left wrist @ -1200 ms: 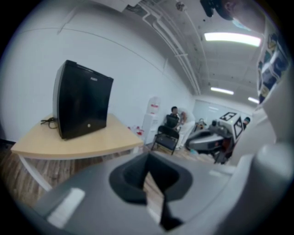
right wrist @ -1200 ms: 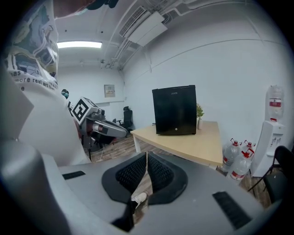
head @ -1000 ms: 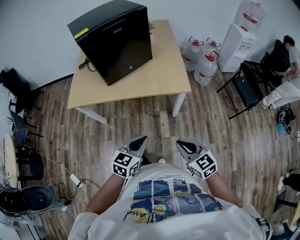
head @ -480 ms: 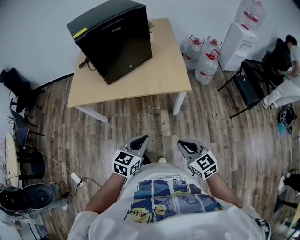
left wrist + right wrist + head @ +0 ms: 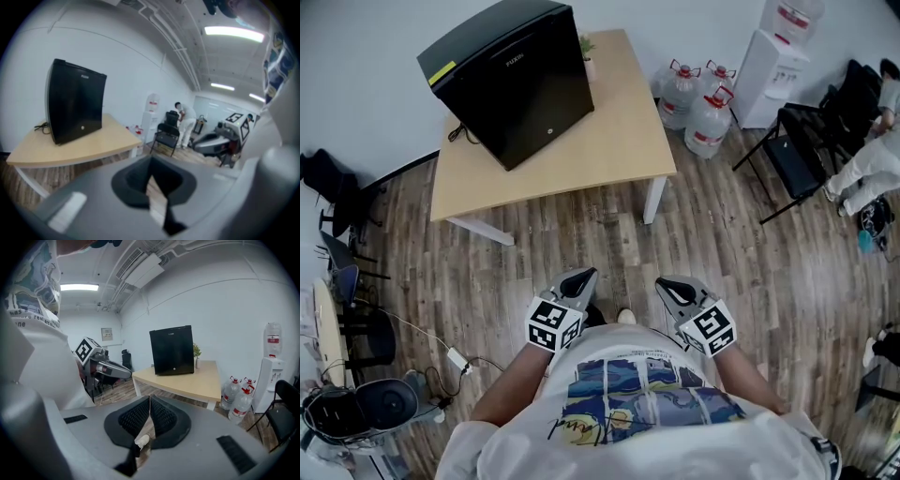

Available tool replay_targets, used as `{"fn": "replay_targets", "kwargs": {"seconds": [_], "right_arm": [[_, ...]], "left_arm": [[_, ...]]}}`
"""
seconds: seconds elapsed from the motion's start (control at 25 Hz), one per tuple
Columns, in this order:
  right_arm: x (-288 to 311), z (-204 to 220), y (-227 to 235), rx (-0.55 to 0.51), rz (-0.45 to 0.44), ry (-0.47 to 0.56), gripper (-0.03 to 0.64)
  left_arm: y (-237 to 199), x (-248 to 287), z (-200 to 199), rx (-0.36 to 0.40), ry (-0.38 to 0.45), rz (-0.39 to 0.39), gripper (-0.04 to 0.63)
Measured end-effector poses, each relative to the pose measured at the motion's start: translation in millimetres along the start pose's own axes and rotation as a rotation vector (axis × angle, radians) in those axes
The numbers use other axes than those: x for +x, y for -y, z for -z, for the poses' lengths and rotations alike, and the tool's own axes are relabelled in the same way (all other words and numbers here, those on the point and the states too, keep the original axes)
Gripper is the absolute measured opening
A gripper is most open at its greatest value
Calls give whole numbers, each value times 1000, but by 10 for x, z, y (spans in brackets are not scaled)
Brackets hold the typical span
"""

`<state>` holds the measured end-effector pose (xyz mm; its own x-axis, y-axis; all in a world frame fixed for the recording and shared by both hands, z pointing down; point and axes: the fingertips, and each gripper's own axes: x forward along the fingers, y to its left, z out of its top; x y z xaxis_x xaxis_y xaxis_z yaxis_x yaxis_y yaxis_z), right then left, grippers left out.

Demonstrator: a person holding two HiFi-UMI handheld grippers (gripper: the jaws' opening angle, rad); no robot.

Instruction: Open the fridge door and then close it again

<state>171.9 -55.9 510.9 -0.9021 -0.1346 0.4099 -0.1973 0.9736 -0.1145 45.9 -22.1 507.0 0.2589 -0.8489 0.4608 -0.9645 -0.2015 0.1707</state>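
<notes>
While my jaws hang shut and empty, yanking the door (image 5: 536,98) might skid the fridge (image 5: 492,39) across the tabletop (image 5: 614,145).

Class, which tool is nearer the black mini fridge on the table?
Left. The left tool is in front of the mini fridge, well short of the table; the right tool lies further right.

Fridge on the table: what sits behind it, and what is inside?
A small potted plant stands past the back corner of the fridge on the table, and a black cable lies by its rear. The door is shut, so the inside is hidden.
</notes>
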Motion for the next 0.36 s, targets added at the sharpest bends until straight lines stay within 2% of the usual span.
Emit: {"fn": "replay_targets", "kwargs": {"seconds": [0.36], "right_arm": [[20, 55, 271, 19, 14, -25, 15]], "left_arm": [[0, 282, -106, 21, -21, 30, 8]]}}
